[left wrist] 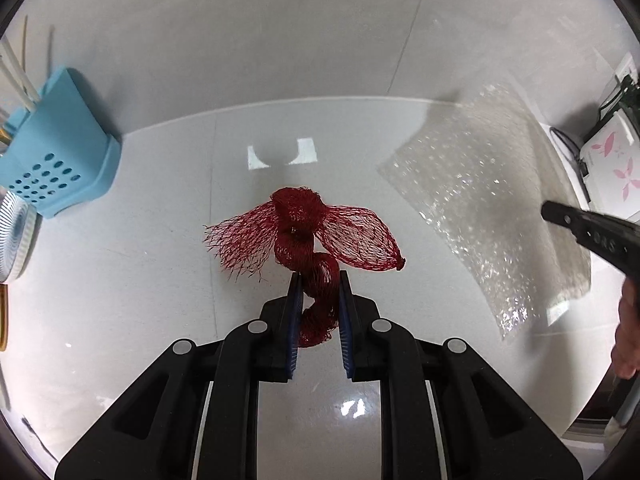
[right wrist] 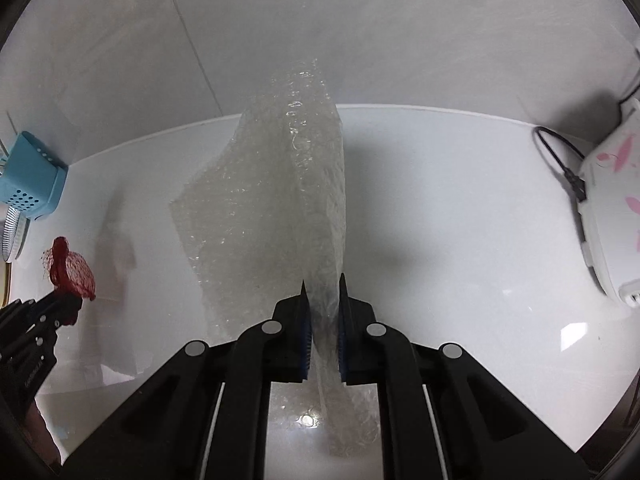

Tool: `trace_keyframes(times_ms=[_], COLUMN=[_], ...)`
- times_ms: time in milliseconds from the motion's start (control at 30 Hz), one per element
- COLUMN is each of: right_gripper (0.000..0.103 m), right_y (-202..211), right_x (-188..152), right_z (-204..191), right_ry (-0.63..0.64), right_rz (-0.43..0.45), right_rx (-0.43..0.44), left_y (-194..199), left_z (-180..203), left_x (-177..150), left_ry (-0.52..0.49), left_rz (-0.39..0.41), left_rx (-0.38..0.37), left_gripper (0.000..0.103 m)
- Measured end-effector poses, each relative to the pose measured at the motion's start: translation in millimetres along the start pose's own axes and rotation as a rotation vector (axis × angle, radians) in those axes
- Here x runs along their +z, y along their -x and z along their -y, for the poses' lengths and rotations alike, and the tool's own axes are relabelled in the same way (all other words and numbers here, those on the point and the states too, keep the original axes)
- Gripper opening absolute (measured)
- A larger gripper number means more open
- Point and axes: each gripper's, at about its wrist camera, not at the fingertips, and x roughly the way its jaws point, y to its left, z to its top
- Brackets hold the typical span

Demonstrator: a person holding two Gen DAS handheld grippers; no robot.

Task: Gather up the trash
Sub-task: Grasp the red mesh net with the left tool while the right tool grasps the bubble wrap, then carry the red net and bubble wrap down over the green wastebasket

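Left tool (left wrist: 319, 280) clenches red net (left wrist: 304, 232); right tool (right wrist: 323, 280) clenches bubble wrap (right wrist: 280, 184).

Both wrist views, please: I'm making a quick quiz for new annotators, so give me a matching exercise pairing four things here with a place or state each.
Things:
1. red mesh net
2. bubble wrap sheet
3. blue perforated holder
4. white appliance with pink pattern

Places or states:
A. at the counter's far right edge, with a black cord
B. clamped in the left gripper
C. at the far left, against the wall
D. pinched in the right gripper, hanging from it

Pairs: 1-B, 2-D, 3-C, 4-A
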Motion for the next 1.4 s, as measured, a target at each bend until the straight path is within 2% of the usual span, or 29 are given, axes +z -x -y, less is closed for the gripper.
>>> trace_keyframes(times_ms=[267,567,833,1200,1400], right_gripper=[0.009,0.009,0.009,0.009,0.009], right_y=[41.8,92.0,117.7,157.7,175.0], right_x=[-19.1,-73.8,-114.4,-183.8,-223.6], right_z=[3.6,7.3,18.2,53.8,74.3], right_ry=[-0.047,-0.074,-0.066,-0.013,0.036], right_rz=[0.068,0.139,0.180,0.222,0.237], right_rx=[-0.004,-0.001,0.016,0.055,0.091], left_y=[35.6,78.5,106.4,133.8,158.3], left_z=[8.0,23.3,40.6,77.0,101.8], left_x=[-13.8,-39.3,-66.8,-126.6,-180.4], left_ry=[-0.019,-0.048,-0.046,0.017,0.077], left_rz=[0.045,0.092,0.135,0.161,0.178], left_rx=[-0.012,-0.015,0.002,0.016,0.046], left_gripper=[0.016,0.016,0.016,0.016,0.016])
